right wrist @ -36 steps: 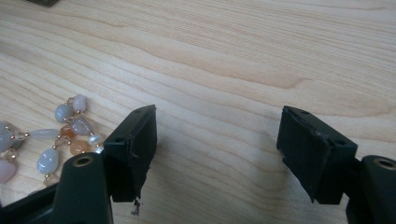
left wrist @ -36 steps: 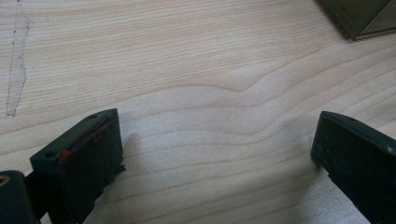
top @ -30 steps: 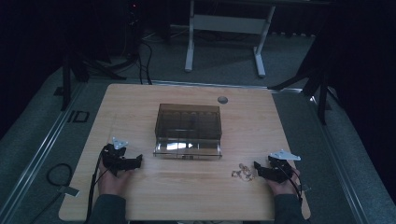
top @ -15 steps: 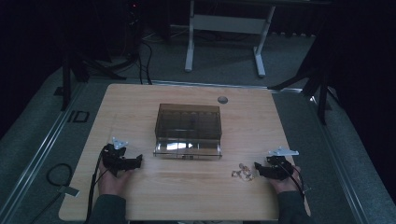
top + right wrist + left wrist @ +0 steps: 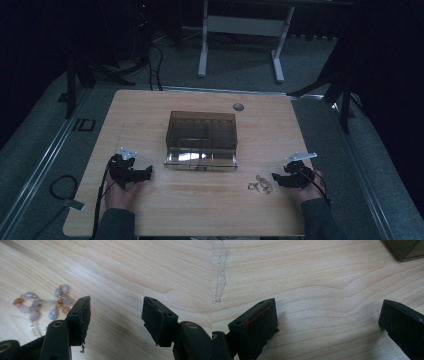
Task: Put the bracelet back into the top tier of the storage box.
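**Tongs open and empty, resting low on the table**

Left tongs (image 5: 146, 173) spread wide over bare wood, gripping nothing; in the left gripper view, left tongs (image 5: 327, 322) with both black jaws far apart and only wood grain between them. Right tongs (image 5: 274, 177) parted about halfway, also holding nothing; in the right gripper view, right tongs (image 5: 116, 312) with bare table between the jaws.

Near the centre of the pale wooden table (image 5: 150, 110), a smoky translucent brown box (image 5: 201, 134) with its lid down, divided inside into compartments; contents too dim to make out. One corner of the box (image 5: 404, 250) at the top right of the left gripper view.

Bead bracelet (image 5: 261, 185) lying loose on the table in front of the box and to its right, just beside the right tongs. In the right gripper view, bead bracelet (image 5: 42, 305) of pale blue, grey and orange stones on gold links, close outside the left-hand jaw, not between the jaws.

Left hand (image 5: 117, 192) and right hand (image 5: 310, 189) entering from the near edge, one at each side, well apart, tongs pointing inward toward each other. Small round grommet (image 5: 238, 106) in the table beyond the box.
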The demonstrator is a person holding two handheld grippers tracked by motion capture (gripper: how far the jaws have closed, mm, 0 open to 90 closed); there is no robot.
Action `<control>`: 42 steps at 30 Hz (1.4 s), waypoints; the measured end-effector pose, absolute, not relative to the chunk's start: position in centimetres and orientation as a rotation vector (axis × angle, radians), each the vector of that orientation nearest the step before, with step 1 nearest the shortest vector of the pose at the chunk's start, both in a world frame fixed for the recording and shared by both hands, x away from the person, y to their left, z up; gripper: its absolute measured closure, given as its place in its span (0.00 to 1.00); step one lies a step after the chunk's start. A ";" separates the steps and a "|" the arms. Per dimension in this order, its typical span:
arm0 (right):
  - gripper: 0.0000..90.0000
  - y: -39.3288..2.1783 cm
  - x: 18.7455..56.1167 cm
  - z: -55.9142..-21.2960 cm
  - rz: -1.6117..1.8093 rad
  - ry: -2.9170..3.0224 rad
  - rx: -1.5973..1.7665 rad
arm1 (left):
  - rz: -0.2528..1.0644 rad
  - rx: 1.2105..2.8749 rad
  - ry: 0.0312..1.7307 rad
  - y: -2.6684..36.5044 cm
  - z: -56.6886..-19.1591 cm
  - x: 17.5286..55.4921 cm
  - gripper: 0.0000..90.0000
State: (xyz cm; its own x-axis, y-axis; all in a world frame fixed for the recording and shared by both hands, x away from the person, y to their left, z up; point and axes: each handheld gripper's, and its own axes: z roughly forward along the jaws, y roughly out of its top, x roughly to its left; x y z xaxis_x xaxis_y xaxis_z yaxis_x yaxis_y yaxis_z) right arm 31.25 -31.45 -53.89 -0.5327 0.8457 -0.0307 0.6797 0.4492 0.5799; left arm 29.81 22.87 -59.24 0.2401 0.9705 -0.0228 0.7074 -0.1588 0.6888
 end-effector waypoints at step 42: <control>0.23 -27.8 32.4 -52.1 0.520 2.675 1.192 | 0.585 1.935 1.529 22.9 -59.2 29.8 0.02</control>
State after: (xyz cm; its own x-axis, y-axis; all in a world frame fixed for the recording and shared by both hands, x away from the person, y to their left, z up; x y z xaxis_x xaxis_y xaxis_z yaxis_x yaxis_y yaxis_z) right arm 32.44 -27.76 -52.10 -0.6671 0.7449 -0.0104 0.6867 0.6202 0.3791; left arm 29.81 22.87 -59.24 0.2401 0.9705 -0.0228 0.7073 -0.1588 0.6888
